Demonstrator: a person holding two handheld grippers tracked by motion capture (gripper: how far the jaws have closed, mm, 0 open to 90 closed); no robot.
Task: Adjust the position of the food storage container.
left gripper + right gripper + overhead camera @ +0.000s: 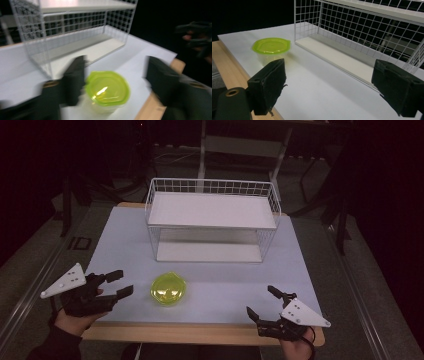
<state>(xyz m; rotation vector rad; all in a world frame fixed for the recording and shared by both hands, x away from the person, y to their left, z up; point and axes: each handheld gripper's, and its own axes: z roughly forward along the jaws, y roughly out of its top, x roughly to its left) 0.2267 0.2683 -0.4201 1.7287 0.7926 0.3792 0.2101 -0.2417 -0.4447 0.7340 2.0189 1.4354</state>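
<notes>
- The tub (169, 289), a clear container with a green lid, stands on the white mat (125, 230), near the front edge and well in front of the rack (212, 220).
- Both shelves of the rack are bare, so, as I judge it, the work is at its start: the tub is not lifted and not placed anywhere.
- The left gripper (120, 283) is just beside the tub, at its left, and points at it. Its jaws stand apart with a gap between them. In the left gripper view the tub (108, 88) lies between and beyond the jaws, which do not press on it. This view is blurred, so I cannot tell if one jaw touches the lid.
- The right gripper (261, 301) rests near the front right corner of the mat, well apart from the tub. Its jaws are wide apart and hold nothing.
- What is left, in my judgement: to close on the tub, to lift it, and probably to bring it to a shelf of the rack.
</notes>
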